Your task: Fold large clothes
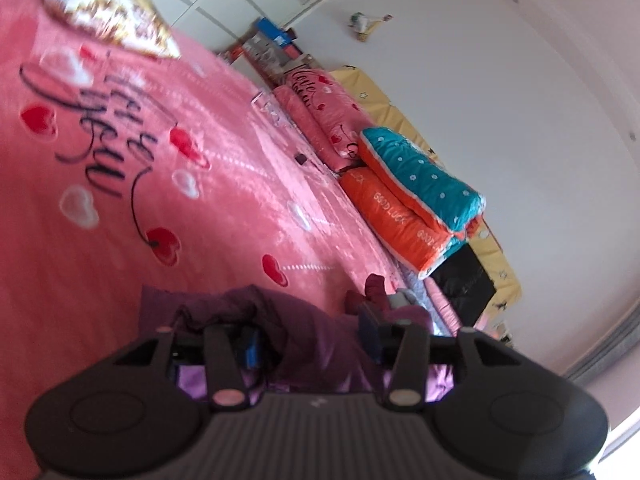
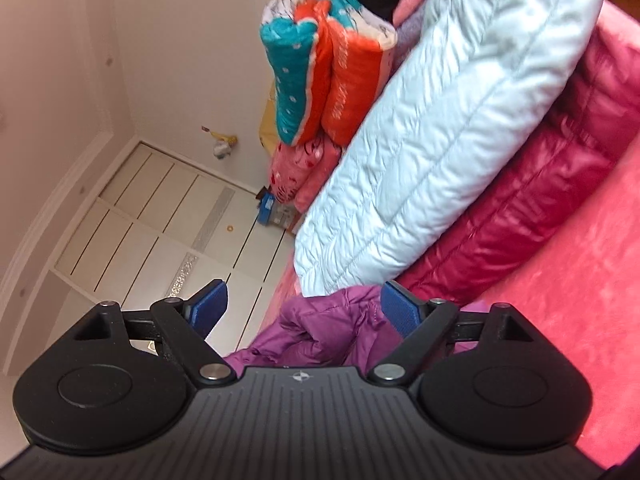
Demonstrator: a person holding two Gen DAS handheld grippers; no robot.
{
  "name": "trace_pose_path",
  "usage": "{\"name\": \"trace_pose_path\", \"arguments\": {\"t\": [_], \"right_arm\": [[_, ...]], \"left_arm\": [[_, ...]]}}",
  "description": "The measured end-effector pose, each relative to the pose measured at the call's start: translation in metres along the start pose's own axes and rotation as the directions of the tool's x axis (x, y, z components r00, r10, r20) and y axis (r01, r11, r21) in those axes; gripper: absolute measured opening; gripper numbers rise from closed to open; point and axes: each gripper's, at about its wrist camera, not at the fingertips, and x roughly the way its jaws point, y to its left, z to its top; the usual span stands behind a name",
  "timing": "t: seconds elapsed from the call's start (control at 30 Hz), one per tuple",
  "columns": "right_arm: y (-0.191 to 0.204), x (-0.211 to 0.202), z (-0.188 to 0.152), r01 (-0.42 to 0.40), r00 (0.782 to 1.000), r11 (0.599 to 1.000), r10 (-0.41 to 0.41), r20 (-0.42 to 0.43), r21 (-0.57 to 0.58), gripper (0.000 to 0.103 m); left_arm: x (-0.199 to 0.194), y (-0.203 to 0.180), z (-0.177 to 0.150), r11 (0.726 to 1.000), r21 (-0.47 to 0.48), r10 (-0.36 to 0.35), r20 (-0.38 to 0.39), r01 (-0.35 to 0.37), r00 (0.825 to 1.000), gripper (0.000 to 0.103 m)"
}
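Purple quilted puffer jacket [image 2: 332,328] lies crumpled on the pink plush bed cover [image 1: 224,184] printed with red and white hearts and black script, close under both claws. In the left wrist view the left claw [image 1: 310,342] stands with its jaws parted, the jacket's dark purple folds bunched between and beneath the blue pads [image 1: 250,346] without either pad pressing on them. In the right wrist view the right claw [image 2: 304,308] is spread wide; a puff of the jacket rises in the gap nearer the right-hand pad, and the other pad hangs clear of the cloth, past the bed's edge with the white panelled wardrobe [image 2: 160,216] behind it.

Open bed cover runs away from the jacket on the left claw's side, bare up to one gold-patterned cushion [image 1: 104,12] at the far corner. On the right claw's side room is tighter: one pale blue quilted jacket [image 2: 440,120] lies just beyond the purple one, resting on one crimson glossy puffer jacket [image 2: 540,184]. Along the wall edge sit two folded quilts, an orange-and-teal one [image 1: 416,200] and a pink heart-print one [image 1: 320,108], stacked against a yellow headboard [image 1: 384,100]. One small toy [image 1: 362,24] hangs on the white wall
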Motion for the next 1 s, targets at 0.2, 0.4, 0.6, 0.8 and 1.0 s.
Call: {"name": "trace_pose_path", "arguments": {"t": [0.2,0.4,0.6,0.8,1.0], "right_arm": [[0.012,-0.043,-0.016,0.117,0.993,0.986,-0.112,0.043,-0.123,0.103],[0.007,-0.094,-0.064,0.243,0.968,0.964,-0.234,0.092,-0.105,0.103],[-0.014,-0.121,-0.106,0.289,0.957,0.957,-0.289,0.036,0.003,0.103],[-0.023,-0.104,-0.125,0.211,0.977,0.976,-0.209,-0.031,0.056,0.103],[-0.027,-0.082,-0.129,0.167,0.986,0.982,-0.163,-0.045,0.09,0.103]], "left_arm": [[-0.013,-0.01,0.009,0.995,0.078,0.064,0.013,-0.065,0.998,0.058],[-0.028,-0.032,0.011,0.982,0.161,0.089,0.07,-0.1,0.994,0.076],[-0.071,-0.054,0.019,0.952,0.275,0.068,0.23,-0.132,0.971,0.099],[-0.092,-0.028,-0.038,0.966,0.223,0.108,0.117,-0.132,0.987,0.099],[-0.102,-0.003,-0.117,0.978,0.131,0.163,0.025,-0.165,0.986,0.098]]}}
